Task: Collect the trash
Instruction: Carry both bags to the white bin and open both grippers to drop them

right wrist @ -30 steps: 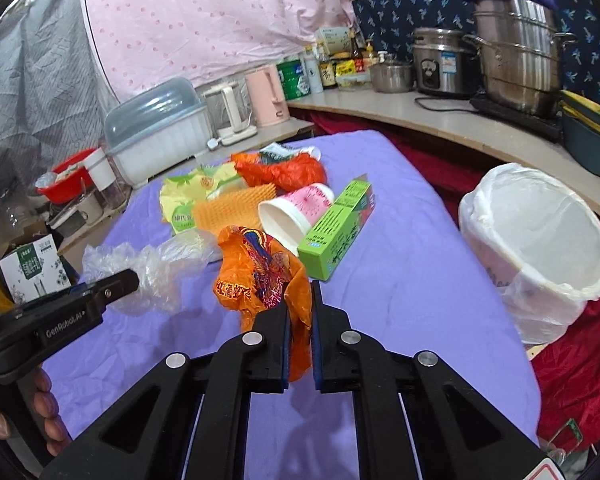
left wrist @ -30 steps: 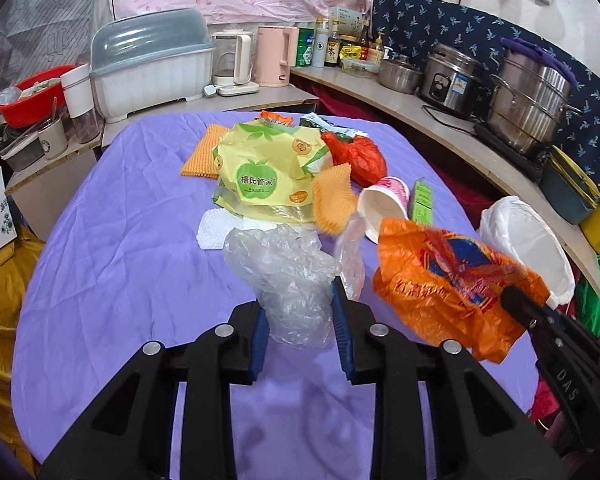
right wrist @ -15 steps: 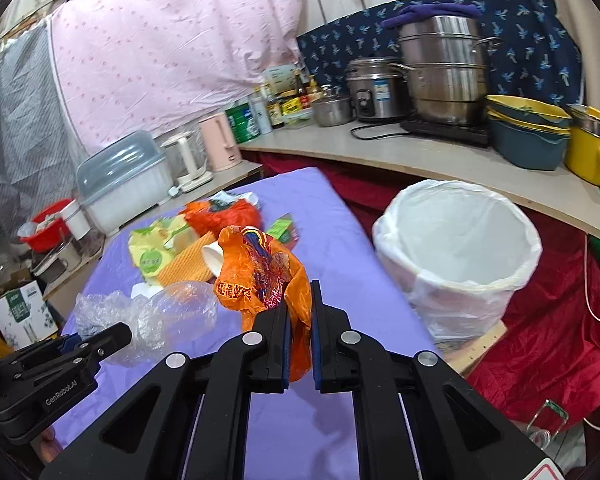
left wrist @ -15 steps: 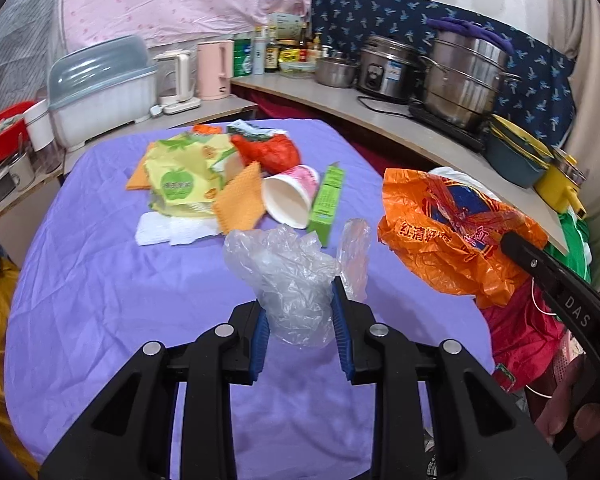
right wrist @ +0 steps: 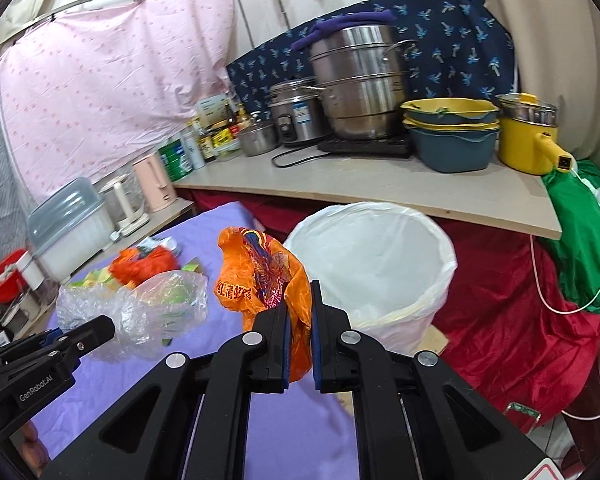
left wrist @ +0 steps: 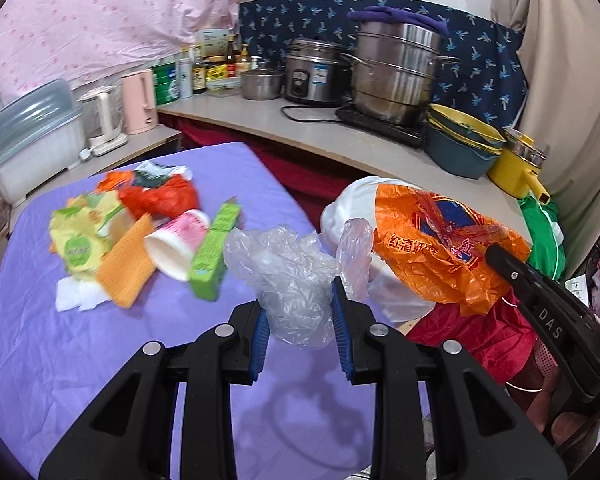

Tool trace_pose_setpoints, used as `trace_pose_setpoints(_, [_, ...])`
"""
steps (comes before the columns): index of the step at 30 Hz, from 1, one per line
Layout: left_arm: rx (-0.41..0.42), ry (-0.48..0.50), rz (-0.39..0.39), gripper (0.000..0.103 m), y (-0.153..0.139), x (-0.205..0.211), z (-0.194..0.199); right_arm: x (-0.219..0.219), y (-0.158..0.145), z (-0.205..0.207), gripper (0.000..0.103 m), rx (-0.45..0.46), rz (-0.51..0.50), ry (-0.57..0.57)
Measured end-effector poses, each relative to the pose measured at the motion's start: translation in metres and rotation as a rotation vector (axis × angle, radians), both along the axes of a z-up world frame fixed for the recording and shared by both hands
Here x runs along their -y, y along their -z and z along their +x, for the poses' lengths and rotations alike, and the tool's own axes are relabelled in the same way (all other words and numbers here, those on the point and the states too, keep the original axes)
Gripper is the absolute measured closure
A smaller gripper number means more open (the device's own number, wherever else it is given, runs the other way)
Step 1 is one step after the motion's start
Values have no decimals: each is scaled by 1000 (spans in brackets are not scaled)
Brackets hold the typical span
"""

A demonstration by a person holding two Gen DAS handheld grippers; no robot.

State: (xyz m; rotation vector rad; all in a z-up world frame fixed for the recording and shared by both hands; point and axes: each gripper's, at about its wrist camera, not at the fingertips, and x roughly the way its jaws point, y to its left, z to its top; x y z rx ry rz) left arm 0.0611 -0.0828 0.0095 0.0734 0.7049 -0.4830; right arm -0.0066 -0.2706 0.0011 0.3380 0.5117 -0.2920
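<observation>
Orange bag (right wrist: pixel 268 280) in right claw (right wrist: pixel 299 312), beside bin rim (right wrist: pixel 380 210).

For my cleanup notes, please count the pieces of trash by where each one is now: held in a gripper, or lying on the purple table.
Held in a gripper: 2, the clear plastic bag and the orange plastic bag.
Lying on the purple table: at least 6, the red bag, yellow-green packet, orange cloth, paper cup, green box, white tissue.
Total: at least 8.
</observation>
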Motion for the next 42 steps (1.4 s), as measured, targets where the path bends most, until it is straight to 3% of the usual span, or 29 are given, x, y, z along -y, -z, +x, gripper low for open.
trace_pose_setpoints(14, [-34, 116, 0, 76, 17, 109, 58, 96, 22, 37, 96, -21, 36, 165])
trace_pose_setpoints(28, [-101, 152, 4, 73, 48, 153, 92, 117, 47, 62, 94, -76, 43, 199])
trace_pose_setpoints(31, [-94, 150, 1, 61, 49, 154, 93, 117, 49, 66, 90, -76, 37, 203])
trace_pose_setpoints(33, [-91, 130, 1, 40, 49, 153, 94, 117, 50, 68, 82, -77, 42, 200])
trace_pose_setpoints(42, [-51, 88, -5, 24, 39, 141, 92, 112, 38, 65, 61, -38, 46, 197])
